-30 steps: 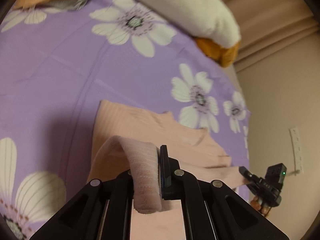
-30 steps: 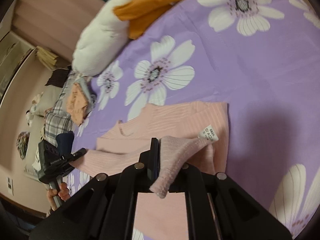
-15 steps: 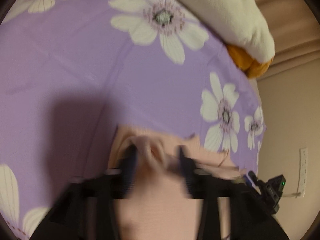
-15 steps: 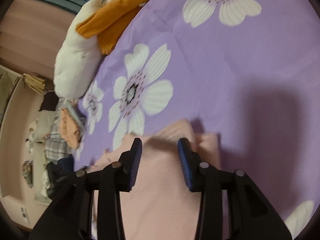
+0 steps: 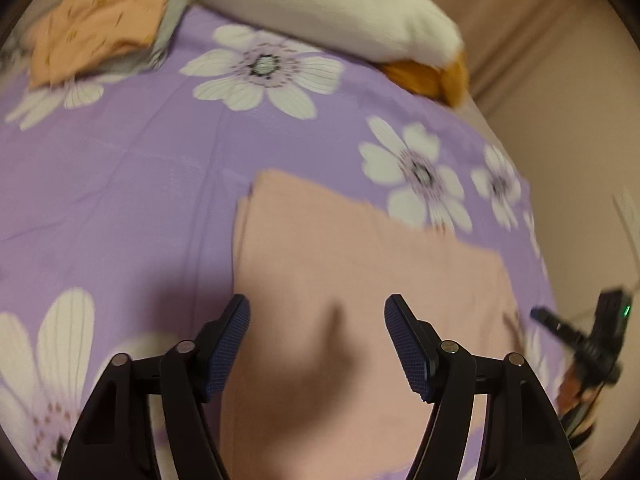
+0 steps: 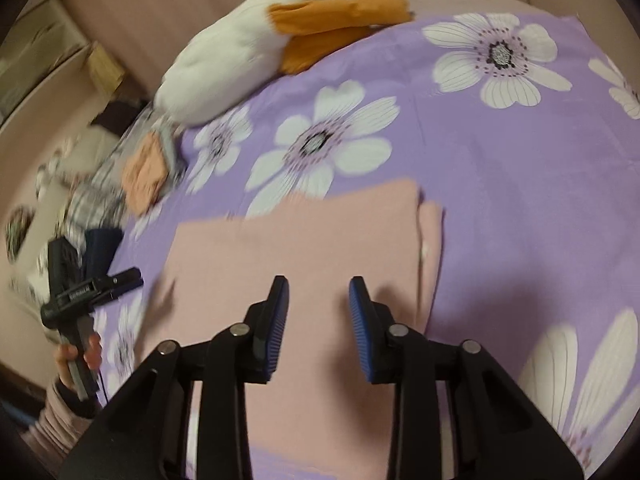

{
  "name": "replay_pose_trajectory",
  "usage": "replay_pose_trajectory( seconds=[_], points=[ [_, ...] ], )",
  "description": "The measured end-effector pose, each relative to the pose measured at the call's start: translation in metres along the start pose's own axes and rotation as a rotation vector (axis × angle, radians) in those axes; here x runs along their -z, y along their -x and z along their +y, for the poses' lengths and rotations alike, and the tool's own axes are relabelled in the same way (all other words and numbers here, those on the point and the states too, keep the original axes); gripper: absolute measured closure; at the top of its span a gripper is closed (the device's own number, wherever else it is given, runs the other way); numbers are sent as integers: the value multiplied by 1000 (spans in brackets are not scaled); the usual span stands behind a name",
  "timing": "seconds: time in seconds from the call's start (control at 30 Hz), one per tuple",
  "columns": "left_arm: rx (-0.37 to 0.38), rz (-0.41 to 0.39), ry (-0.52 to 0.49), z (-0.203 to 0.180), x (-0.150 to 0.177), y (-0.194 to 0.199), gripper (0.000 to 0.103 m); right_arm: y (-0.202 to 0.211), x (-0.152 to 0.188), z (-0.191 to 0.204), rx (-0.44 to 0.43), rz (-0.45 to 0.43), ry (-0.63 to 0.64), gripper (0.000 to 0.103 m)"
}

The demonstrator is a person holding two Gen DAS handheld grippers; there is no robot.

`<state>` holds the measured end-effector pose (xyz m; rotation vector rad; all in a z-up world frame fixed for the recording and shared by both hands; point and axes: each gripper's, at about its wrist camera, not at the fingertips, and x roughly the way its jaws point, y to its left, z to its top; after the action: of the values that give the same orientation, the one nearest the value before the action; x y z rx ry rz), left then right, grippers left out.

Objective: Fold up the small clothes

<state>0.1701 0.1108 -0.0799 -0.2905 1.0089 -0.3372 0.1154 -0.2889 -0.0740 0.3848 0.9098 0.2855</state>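
Note:
A small pink ribbed garment (image 5: 360, 264) lies folded flat on the purple flowered bedsheet (image 5: 120, 184); it also shows in the right wrist view (image 6: 304, 240). My left gripper (image 5: 316, 312) is open and empty, hovering just above the garment's near left part. My right gripper (image 6: 318, 292) is open and empty above the garment's near right part. Each gripper shows at the edge of the other's view, the right gripper at the far right of the left wrist view (image 5: 576, 336), the left gripper at the left of the right wrist view (image 6: 80, 288).
A white and orange plush toy (image 6: 256, 44) lies at the head of the bed. A stack of folded clothes, orange on top (image 5: 96, 36), sits at the bed's far left corner, also visible in the right wrist view (image 6: 146, 172). A beige wall (image 5: 580, 140) borders the bed.
Both grippers carried the garment's hem forward over the rest, let go and opened. They have pulled back a little, and the garment now lies folded over.

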Motion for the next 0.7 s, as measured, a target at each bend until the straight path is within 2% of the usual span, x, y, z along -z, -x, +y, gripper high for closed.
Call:
replay_pose_trajectory(
  seconds=[0.07, 0.13, 0.23, 0.37, 0.5, 0.57, 0.63, 0.67, 0.7],
  points=[
    [-18, -14, -48, -10, 17, 6, 41, 4, 18, 6, 4, -1, 35, 77],
    [-45, -25, -99, -17, 37, 9, 52, 5, 35, 13, 20, 3, 73, 79],
    [-67, 3, -125, -18, 59, 1, 63, -1, 61, 16, 34, 36, 106, 81],
    [-84, 47, -96, -7, 82, -12, 64, -20, 86, 4, 129, 94, 102, 82],
    [-60, 44, -94, -6, 93, 3, 64, -14, 91, -3, 113, 85, 65, 84],
    [-24, 54, -80, -5, 97, 13, 64, -7, 89, -1, 97, 83, 56, 78],
    [-14, 41, -72, -2, 99, 25, 63, 2, 86, 4, 77, 65, 62, 78],
    [-11, 36, -59, 1, 99, 28, 62, 4, 85, 8, 61, 58, 63, 78],
    [-5, 29, -40, 5, 98, 31, 55, 5, 83, 11, 42, 53, 59, 77]
  ],
)
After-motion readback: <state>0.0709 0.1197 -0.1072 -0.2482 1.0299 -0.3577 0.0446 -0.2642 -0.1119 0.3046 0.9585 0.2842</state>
